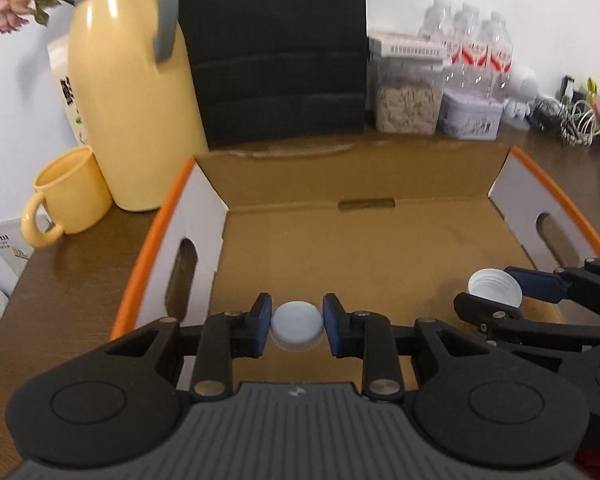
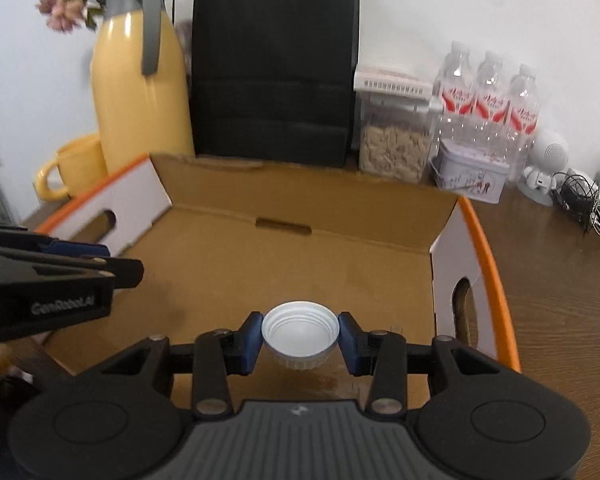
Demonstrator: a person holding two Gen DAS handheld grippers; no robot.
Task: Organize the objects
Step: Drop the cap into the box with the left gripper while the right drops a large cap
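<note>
Both jaws pinch round plastic caps (one smooth-topped (image 1: 296,320), one threaded hollow-up (image 2: 300,330)) above the corrugated cardboard box (image 1: 380,240).

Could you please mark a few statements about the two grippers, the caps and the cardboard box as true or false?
1. The left gripper holds a white cap with its closed top facing up. True.
2. The right gripper is empty. False: it is shut on a second white cap, whose threaded inside faces up.
3. Both grippers are over the open cardboard box. True.
4. The box already holds several caps. False: no cap lies on its visible floor.
5. The yellow mug stands inside the box. False: it stands outside, beside the yellow jug.
</note>
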